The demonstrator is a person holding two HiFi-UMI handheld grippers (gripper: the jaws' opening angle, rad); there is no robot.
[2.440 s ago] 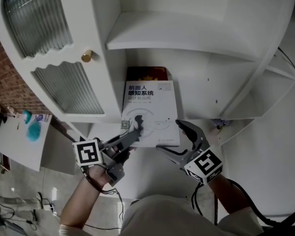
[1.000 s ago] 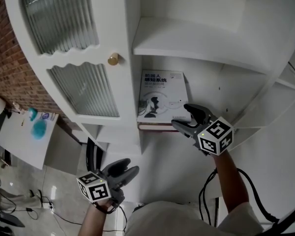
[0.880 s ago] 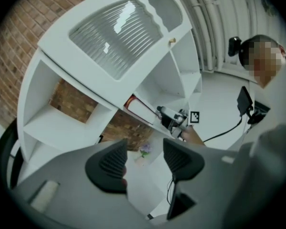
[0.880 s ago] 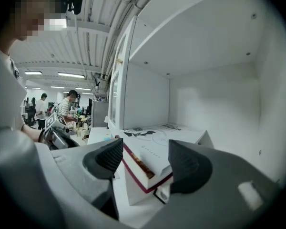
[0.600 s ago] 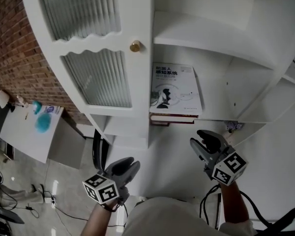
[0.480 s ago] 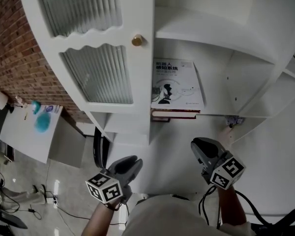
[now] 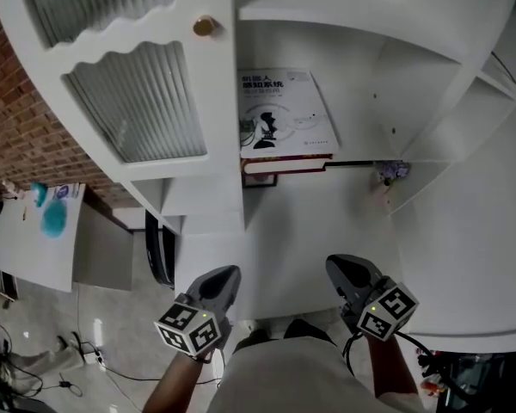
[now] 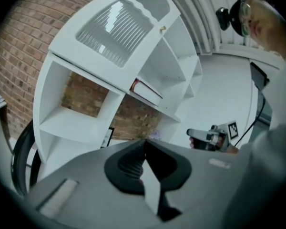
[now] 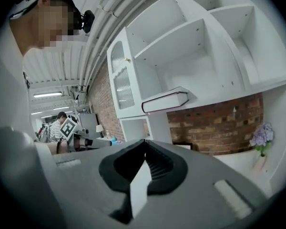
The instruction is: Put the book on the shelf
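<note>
Red brick wall [image 7: 17, 136] at left, small purple flowers [image 7: 390, 171], white table [image 7: 26, 256] bearing a teal object [image 7: 53, 220], floor cables [image 7: 86, 355]

Red brick wall [image 7: 17, 136] meets pale, seemingly glossy floor [image 7: 112, 334] beside a white table [image 7: 21, 256].

The left gripper [image 7: 226, 274] and the right gripper [image 7: 338, 268] have withdrawn from the book [image 7: 284, 110] to the near side, well apart from it. Both pairs of jaws have just been closing and now meet, with nothing between them. The book now lies released, farther in on the shelf [image 7: 361, 140].
</note>
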